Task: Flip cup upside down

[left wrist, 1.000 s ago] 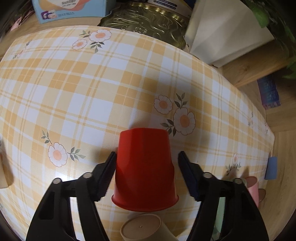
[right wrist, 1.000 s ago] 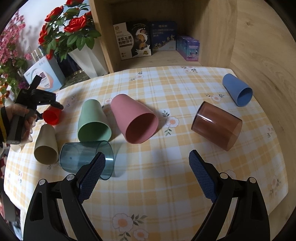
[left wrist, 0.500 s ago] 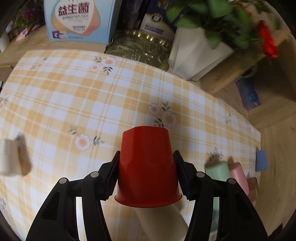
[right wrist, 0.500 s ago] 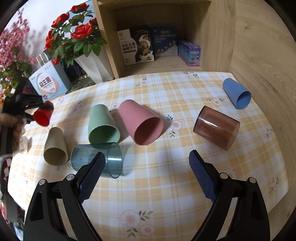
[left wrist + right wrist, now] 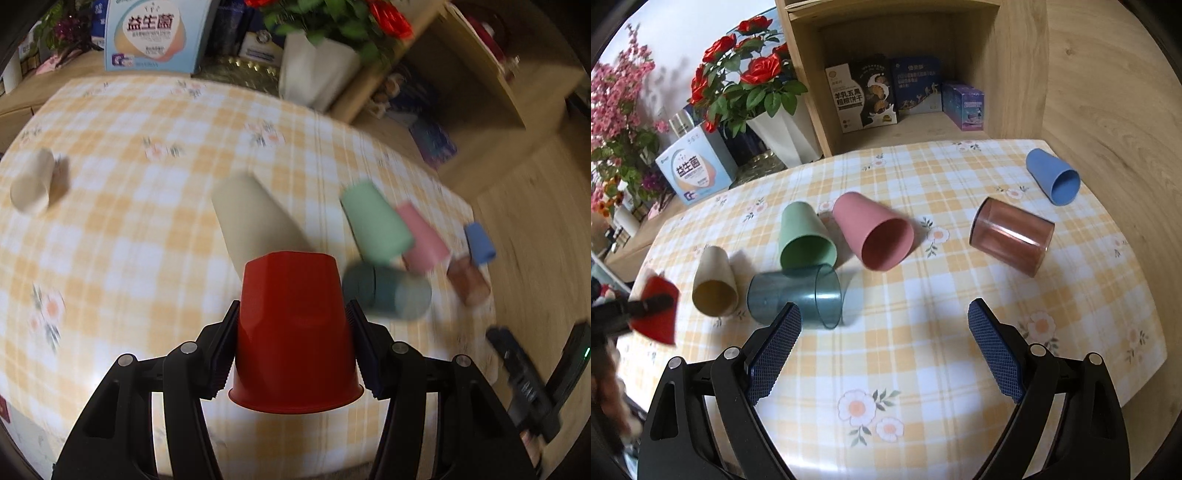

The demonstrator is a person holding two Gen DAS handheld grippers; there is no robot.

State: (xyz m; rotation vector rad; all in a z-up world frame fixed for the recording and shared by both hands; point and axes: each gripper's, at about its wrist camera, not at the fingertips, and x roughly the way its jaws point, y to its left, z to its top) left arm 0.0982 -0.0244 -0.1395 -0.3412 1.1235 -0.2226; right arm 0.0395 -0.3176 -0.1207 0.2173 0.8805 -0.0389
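Lifted off the table's left edge, red cup point(image 5: 295, 328) swings in the clamping left gripper point(image 5: 293, 350); the right gripper point(image 5: 884, 349) gapes empty; next, set it rim-down.

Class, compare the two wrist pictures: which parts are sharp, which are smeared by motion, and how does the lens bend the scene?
Left wrist view: the red cup and the left gripper clamping it are sharp, while the tablecloth and green cup smear. Right wrist view: mostly crisp, the open right gripper included; only the red cup at the left edge blurs. Both bow the table edges.
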